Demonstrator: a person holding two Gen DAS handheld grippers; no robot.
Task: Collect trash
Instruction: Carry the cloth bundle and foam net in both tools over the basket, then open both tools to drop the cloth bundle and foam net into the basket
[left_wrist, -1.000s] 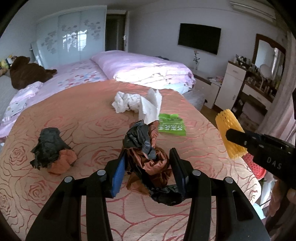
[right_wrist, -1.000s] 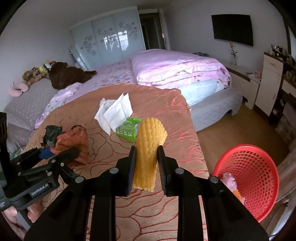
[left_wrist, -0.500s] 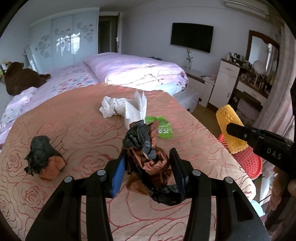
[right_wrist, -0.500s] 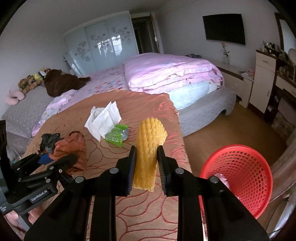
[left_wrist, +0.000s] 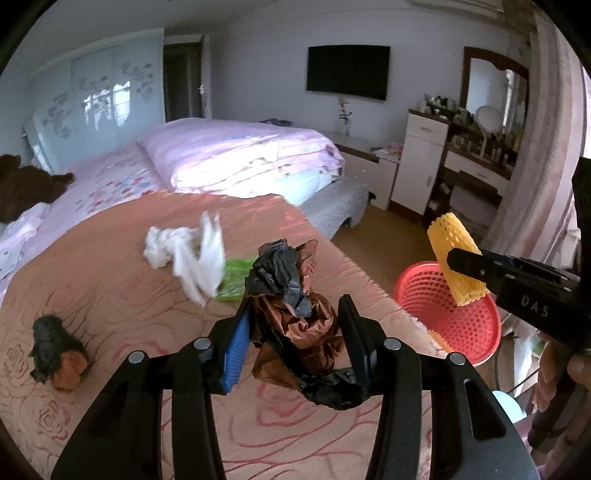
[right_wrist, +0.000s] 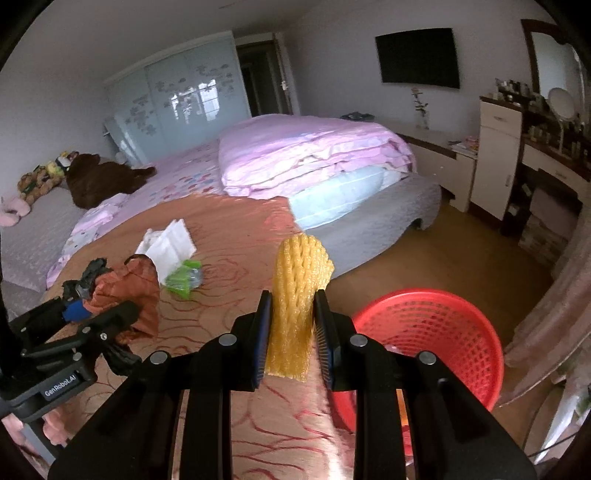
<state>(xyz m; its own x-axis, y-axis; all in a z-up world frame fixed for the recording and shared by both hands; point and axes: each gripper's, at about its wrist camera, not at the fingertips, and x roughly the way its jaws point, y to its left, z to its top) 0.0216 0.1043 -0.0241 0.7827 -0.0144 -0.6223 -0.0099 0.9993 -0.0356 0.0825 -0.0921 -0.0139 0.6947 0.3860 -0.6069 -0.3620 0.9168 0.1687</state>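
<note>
Bed (left_wrist: 110, 266) bears tissue (left_wrist: 184, 254), green wrapper (left_wrist: 232, 277)

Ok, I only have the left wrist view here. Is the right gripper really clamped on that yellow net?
Observer: Yes. From the right wrist view, both pads of the right gripper squeeze the net flat.
Reviewer: Is the basket empty?
Observer: No, a pale scrap lies inside the basket, by its near wall.
Reviewer: Anything beyond the bear?
Observer: Small plush toys are piled beside the bear.
</note>
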